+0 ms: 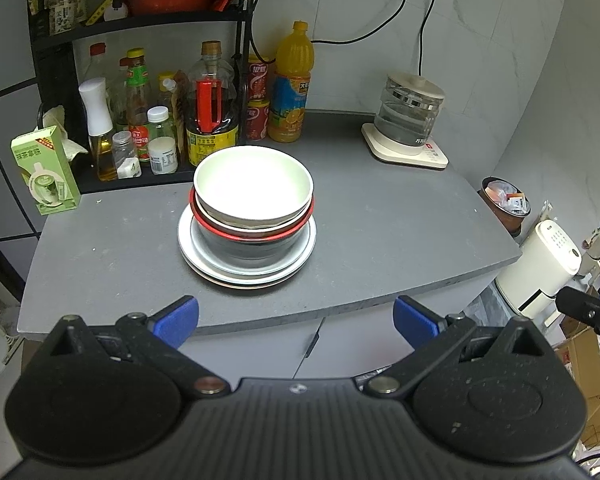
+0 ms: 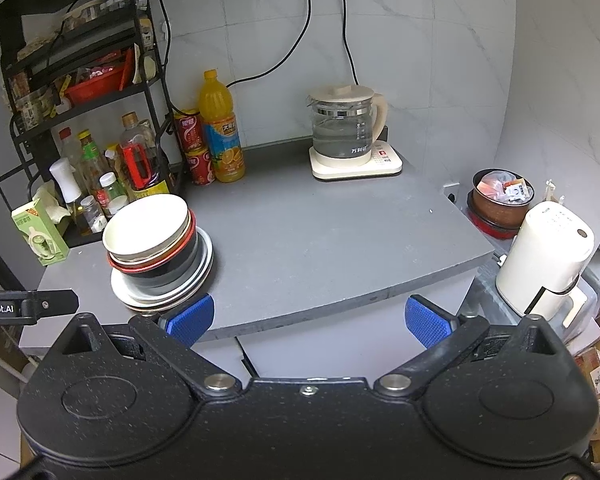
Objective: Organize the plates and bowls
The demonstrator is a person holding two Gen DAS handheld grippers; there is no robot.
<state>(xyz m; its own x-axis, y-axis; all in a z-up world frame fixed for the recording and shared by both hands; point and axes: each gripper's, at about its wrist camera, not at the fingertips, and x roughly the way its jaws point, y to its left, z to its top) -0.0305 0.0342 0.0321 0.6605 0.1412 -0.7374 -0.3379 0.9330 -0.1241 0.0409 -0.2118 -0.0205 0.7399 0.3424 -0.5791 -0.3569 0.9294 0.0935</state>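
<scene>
Two fisheye views look forward from hand-held grippers toward a grey countertop (image 1: 380,232) in a small kitchen corner. Near the middle of the counter stands one stack of crockery: a white bowl (image 1: 253,184) nests on top, inside a red-rimmed bowl (image 1: 252,232), which sits in a dark bowl (image 1: 246,250), all resting on a pile of pale plates (image 1: 246,270). Bowls sit above plates, probably because the flat pieces make the steadier base. The stack already looks tidy, so the sorting appears finished or not yet started; the pictures cannot settle which. The left gripper (image 1: 296,322) hangs off the near edge of the counter, facing the stack head-on, its blue-padded fingers spread wide and holding nothing. The right gripper (image 2: 308,320) waits further right, also spread and empty, with the stack off to its left and bare counter ahead, perhaps room for setting pieces down. At the far left a black rack (image 1: 52,40) holds sauce bottles; an orange juice bottle (image 1: 292,88) and red cans (image 1: 258,104) stand beside it, and a glass kettle (image 1: 410,112) sits far right on its base. How many plates lie in the pile is hard to count, and the lower bowls' insides are hidden by those above. A white appliance (image 2: 544,256) beyond the counter's right edge is partly cut off, as is a sliver of hand at the left edge of the right view
</scene>
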